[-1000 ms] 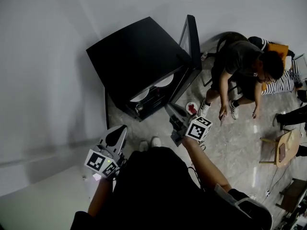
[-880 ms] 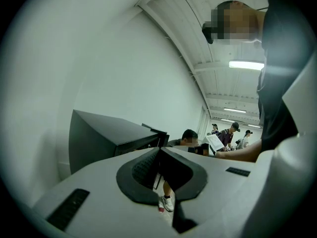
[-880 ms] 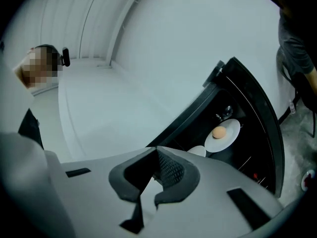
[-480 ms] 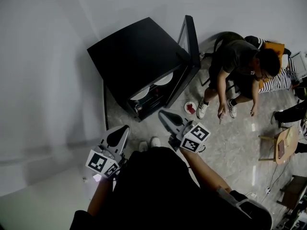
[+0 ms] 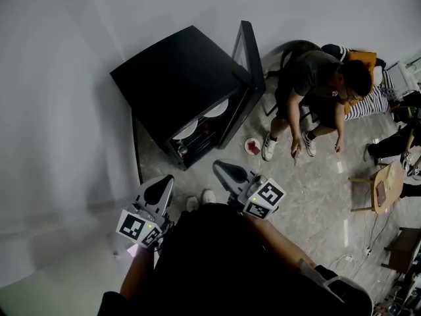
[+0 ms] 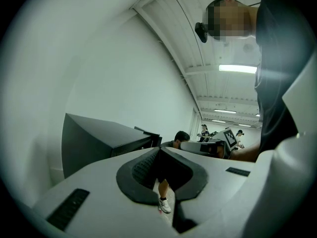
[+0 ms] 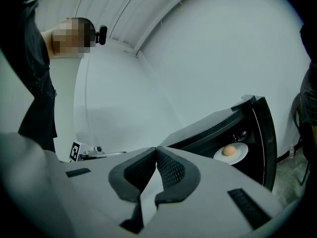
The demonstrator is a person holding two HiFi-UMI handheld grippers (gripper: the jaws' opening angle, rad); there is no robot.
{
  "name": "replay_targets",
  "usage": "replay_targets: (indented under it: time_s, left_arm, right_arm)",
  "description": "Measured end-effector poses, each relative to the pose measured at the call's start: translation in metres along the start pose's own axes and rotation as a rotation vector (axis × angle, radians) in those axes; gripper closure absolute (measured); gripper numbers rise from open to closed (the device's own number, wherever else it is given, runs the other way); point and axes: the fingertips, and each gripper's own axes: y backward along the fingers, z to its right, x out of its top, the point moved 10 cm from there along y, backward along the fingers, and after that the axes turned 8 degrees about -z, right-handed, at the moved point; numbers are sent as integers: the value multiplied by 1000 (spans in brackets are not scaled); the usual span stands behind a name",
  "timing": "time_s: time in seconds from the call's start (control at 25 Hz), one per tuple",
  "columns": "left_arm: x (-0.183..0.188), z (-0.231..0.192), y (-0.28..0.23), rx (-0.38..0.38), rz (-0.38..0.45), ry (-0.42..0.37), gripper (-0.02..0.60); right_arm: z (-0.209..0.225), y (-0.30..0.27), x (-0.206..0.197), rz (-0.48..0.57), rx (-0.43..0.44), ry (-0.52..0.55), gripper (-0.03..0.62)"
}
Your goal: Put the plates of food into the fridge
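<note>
Presently left tongs [image 5: 163, 180] shut, right tongs [image 5: 218, 167] shut, fridge [image 5: 177, 78] open, plate [image 7: 241, 155] inside.

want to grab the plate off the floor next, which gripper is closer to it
Right. The right gripper is just down-left of the plate on the floor; the left gripper is farther left, before the fridge.
</note>
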Motion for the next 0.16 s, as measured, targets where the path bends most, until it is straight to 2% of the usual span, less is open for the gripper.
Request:
replay_targets:
  time_s: [0.16]
  left_arm:
    - [-9,5,1,-19,-15,12,557]
  right_arm:
    - [-6,10,-8,-31,-15,-10,566]
